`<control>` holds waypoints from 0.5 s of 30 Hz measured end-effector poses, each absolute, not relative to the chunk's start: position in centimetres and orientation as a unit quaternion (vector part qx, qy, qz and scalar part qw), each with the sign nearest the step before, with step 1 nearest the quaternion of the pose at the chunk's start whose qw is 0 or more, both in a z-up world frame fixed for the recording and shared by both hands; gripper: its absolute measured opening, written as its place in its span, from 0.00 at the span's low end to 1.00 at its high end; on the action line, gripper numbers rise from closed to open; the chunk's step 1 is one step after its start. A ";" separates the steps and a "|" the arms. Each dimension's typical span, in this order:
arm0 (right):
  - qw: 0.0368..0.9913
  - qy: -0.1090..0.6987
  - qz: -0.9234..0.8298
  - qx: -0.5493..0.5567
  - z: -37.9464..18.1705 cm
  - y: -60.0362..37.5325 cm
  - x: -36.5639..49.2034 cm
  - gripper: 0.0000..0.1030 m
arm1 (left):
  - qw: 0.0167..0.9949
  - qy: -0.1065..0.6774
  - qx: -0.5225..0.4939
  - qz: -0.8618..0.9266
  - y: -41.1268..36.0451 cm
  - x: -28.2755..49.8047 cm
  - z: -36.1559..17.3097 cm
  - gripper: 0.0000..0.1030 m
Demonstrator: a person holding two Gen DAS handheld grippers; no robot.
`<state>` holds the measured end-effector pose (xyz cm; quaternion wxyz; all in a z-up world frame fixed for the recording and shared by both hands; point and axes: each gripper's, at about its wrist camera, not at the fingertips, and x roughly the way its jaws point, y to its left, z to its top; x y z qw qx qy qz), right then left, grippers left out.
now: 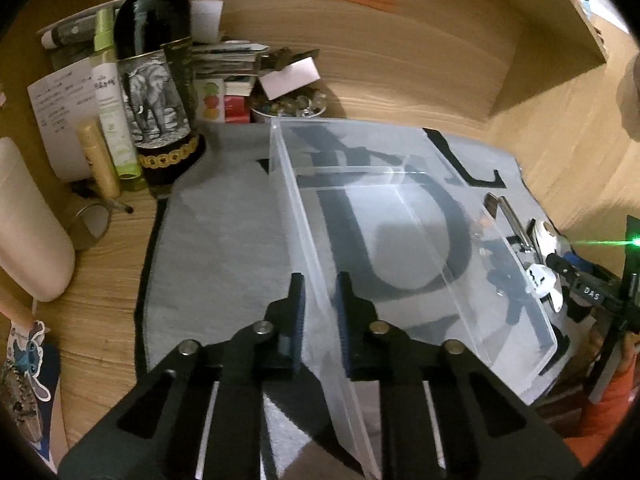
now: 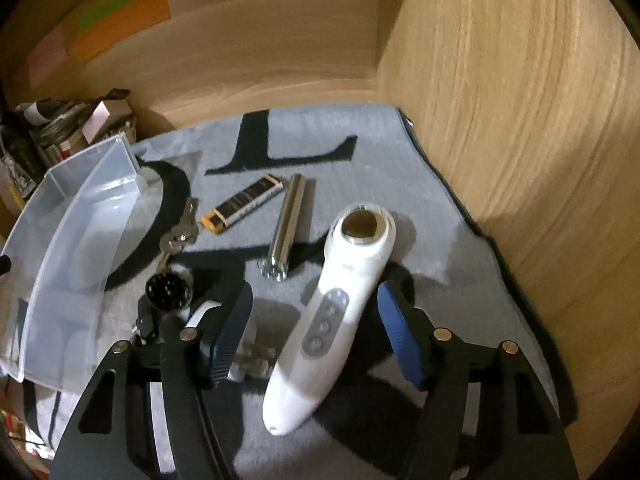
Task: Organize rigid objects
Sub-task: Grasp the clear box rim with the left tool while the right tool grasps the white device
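Desk: a light wood-grain desk [image 2: 520, 120] is carrying a grey woven mat with large black letters [image 1: 224, 240], and wooden panels are walling it in at the back and on one side.
Room: orange, green and pink paper notes [image 2: 120, 20] are sticking to the back panel.
Left tool: the left tool [image 1: 319, 300] is clenching the near wall of a clear rectangular plastic bin [image 1: 400, 200], which is sitting on the mat.
Right tool: the right tool [image 2: 316, 312] is standing part-open astride a white handheld device with grey buttons and a round metal head [image 2: 340, 300]; its blue pads [image 2: 394, 320] are not touching it.
Left view only: a dark glass bottle with an elephant label [image 1: 154, 80], a slim green spray bottle [image 1: 110, 92] and stacked books [image 1: 228, 68] are crowding the desk's back corner.
Right view only: a silver metal cylinder [image 2: 288, 224], a black-and-yellow lighter [image 2: 244, 204], a bunch of keys [image 2: 180, 232] and a round black cap-like object [image 2: 168, 292] are lying on the mat beside the bin.
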<state>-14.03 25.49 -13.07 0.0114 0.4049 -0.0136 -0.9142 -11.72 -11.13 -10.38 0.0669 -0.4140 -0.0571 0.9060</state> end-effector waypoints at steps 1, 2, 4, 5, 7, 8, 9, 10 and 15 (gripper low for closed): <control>0.004 -0.011 -0.914 0.405 -13.1 25.5 -13.8 0.60 | 0.070 -0.055 -0.415 0.905 -11.0 -11.7 -10.4 0.12; -0.006 -0.009 -0.915 0.402 -13.2 25.5 -13.7 0.60 | 0.070 -0.053 -0.414 0.906 -11.0 -11.8 -10.4 0.12; -0.023 -0.019 -0.915 0.402 -13.2 26.0 -14.0 0.60 | 0.072 -0.053 -0.414 0.906 -11.1 -11.9 -10.4 0.12; -0.026 -0.028 -0.914 0.405 -13.2 26.3 -14.4 0.60 | 0.075 -0.054 -0.414 0.906 -11.1 -12.0 -10.4 0.12; -0.036 -0.034 -0.912 0.407 -13.1 26.7 -15.4 0.60 | 0.076 -0.057 -0.416 0.905 -11.3 -12.1 -10.4 0.12; -0.040 -0.028 -0.911 0.410 -13.1 26.7 -15.9 0.60 | 0.076 -0.057 -0.417 0.904 -11.3 -12.1 -10.4 0.12; -0.038 -0.015 -0.908 0.417 -13.2 26.6 -16.6 0.60 | 0.076 -0.056 -0.418 0.904 -11.3 -12.2 -10.4 0.12; -0.035 -0.003 -0.903 0.428 -13.4 26.5 -17.2 0.58 | 0.075 -0.057 -0.418 0.903 -11.3 -12.2 -10.4 0.12; -0.015 -0.001 -0.879 0.477 -15.2 26.6 -20.0 0.38 | 0.072 -0.047 -0.414 0.906 -11.3 -12.1 -10.4 0.12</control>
